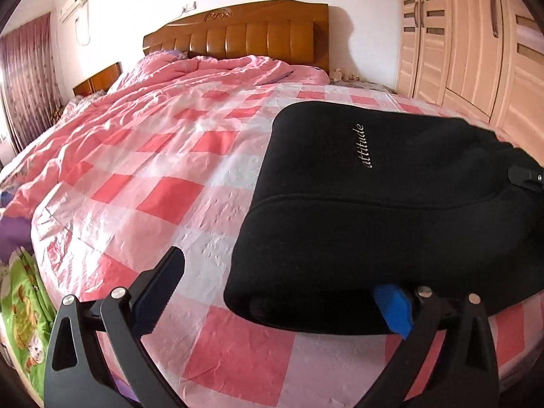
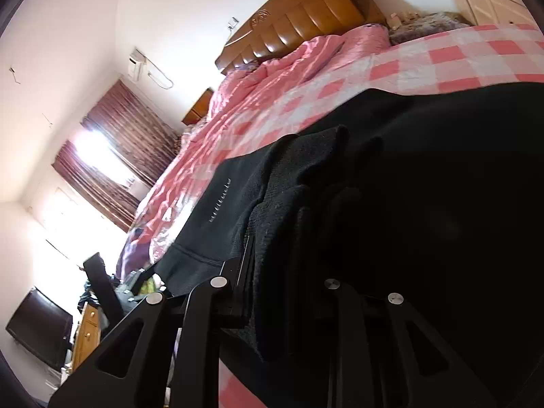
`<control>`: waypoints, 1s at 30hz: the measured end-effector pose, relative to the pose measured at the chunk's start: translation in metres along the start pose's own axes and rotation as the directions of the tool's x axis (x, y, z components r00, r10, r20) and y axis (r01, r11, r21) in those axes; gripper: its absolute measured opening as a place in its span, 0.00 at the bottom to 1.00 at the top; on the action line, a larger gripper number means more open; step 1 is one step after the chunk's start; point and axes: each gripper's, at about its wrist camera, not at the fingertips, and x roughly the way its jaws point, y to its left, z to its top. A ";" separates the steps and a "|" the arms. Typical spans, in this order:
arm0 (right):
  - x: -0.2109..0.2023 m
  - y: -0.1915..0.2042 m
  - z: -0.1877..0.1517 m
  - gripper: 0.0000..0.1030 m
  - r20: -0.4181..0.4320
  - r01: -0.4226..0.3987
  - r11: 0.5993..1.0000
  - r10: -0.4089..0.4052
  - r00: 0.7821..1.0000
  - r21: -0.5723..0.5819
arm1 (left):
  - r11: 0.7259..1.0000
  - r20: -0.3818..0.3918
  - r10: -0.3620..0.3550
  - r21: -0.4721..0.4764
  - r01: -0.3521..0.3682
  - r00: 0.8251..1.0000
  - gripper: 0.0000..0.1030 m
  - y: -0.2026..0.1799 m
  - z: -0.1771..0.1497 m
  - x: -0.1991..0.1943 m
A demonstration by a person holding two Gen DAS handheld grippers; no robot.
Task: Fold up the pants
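Note:
The black pants (image 1: pixel 391 210) lie folded on the pink checked bed sheet (image 1: pixel 176 197), with the word "attitude" stitched on top. My left gripper (image 1: pixel 280 272) stands wide open at the fold's near edge. Its left finger (image 1: pixel 163 282) is over bare sheet, and its blue-padded right finger (image 1: pixel 394 309) is tucked just under the pants' edge without pinching it. At the pants' right side, part of the right gripper (image 1: pixel 525 176) shows. In the right wrist view my right gripper (image 2: pixel 282 265) is shut on a bunch of the pants' (image 2: pixel 425 187) fabric, which hides the fingertips.
A crumpled pink quilt (image 1: pixel 142 102) covers the bed's far left half below a wooden headboard (image 1: pixel 244 34). A wardrobe (image 1: pixel 469 44) stands to the right. The bed's edge drops off at the near left by a green cloth (image 1: pixel 23 306). A dark television (image 2: pixel 37 329) stands by the window.

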 end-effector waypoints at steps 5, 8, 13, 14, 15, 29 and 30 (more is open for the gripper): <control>-0.017 0.003 0.004 0.22 0.071 0.047 0.998 -0.045 0.996 -0.034 | 0.997 0.042 0.030 0.067 -0.033 0.999 0.99 -0.013 0.003 -0.019; 0.001 -0.018 0.003 0.22 -0.011 0.074 0.997 -0.074 0.997 0.017 | 0.991 0.048 0.078 0.108 -0.083 0.996 0.99 -0.016 0.005 -0.018; 0.001 -0.027 0.007 0.35 -0.047 0.068 0.997 -0.066 0.997 0.041 | 1.000 -0.020 -0.008 -0.014 0.007 1.000 0.99 0.004 0.000 -0.001; -0.002 -0.027 0.008 0.39 -0.057 0.077 0.996 -0.075 0.996 0.050 | 1.000 -0.022 -0.011 -0.020 0.011 1.000 0.99 0.007 0.000 -0.004; -0.007 -0.028 0.009 0.49 -0.059 0.090 0.994 -0.087 0.994 0.059 | 1.000 -0.017 0.001 -0.002 -0.001 1.000 0.99 0.007 0.000 -0.008; 0.030 0.078 -0.008 0.60 0.026 0.254 0.826 -0.280 0.960 -0.503 | 0.986 0.133 -0.168 0.040 0.164 0.977 0.99 -0.034 0.082 -0.040; 0.039 0.075 -0.015 0.60 -0.004 0.257 0.820 -0.302 0.953 -0.511 | 0.982 0.092 -0.188 0.053 0.183 0.978 0.99 -0.044 0.083 -0.021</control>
